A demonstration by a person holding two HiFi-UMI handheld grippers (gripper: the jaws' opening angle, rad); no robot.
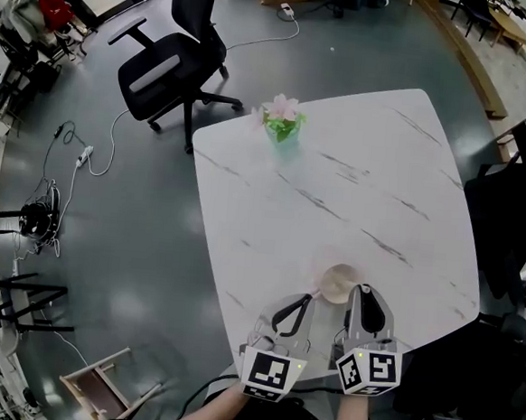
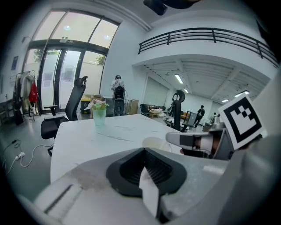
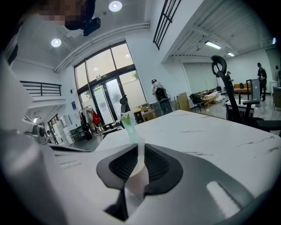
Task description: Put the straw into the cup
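Note:
A pale, translucent cup (image 1: 338, 282) stands on the white marble table (image 1: 356, 185) near its front edge. My right gripper (image 1: 358, 292) is at the cup's right side. In the right gripper view the jaws (image 3: 137, 169) are closed on a thin whitish wall, the cup (image 3: 136, 178). My left gripper (image 1: 303, 300) is just left of the cup and pinches a white strip, the straw (image 2: 148, 189). The left gripper view shows the cup (image 2: 153, 143) ahead with the right gripper's finger (image 2: 180, 138) against it. The straw is hard to make out in the head view.
A green vase with pink flowers (image 1: 283, 120) stands at the table's far edge. A black office chair (image 1: 170, 70) is on the floor beyond the table's left corner, and another dark chair (image 1: 507, 224) is on the right. Cables lie on the floor at left.

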